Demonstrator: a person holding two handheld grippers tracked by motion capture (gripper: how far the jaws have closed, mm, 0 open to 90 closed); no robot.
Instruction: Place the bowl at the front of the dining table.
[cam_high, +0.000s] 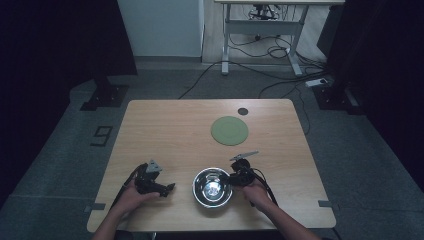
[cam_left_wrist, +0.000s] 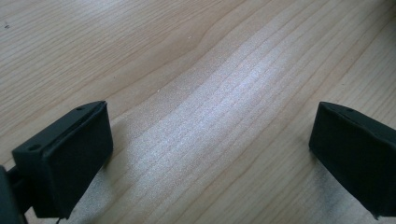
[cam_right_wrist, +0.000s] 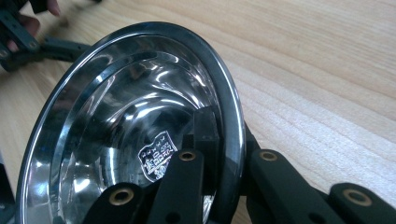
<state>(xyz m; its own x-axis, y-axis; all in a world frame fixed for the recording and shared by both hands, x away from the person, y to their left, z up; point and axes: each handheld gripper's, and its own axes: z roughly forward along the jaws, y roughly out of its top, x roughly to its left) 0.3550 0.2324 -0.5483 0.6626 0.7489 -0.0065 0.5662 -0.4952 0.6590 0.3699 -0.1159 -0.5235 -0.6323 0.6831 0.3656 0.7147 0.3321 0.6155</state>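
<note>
A shiny steel bowl (cam_high: 212, 186) stands near the table's front edge, right of centre. My right gripper (cam_high: 233, 178) is shut on its right rim. In the right gripper view one jaw lies inside the bowl (cam_right_wrist: 130, 121) and the other outside, with the rim pinched at my right gripper (cam_right_wrist: 231, 140). My left gripper (cam_high: 168, 189) rests on the wood to the left of the bowl, pointing toward it. In the left gripper view my left gripper (cam_left_wrist: 210, 140) is open, with only bare wood between its wide-apart jaws.
A flat green plate (cam_high: 229, 130) lies behind the bowl on the wooden table (cam_high: 165, 130), and a small dark disc (cam_high: 243, 111) sits near the far edge. The person's left hand (cam_right_wrist: 28, 23) appears beyond the bowl. Cables and a desk frame stand on the floor behind.
</note>
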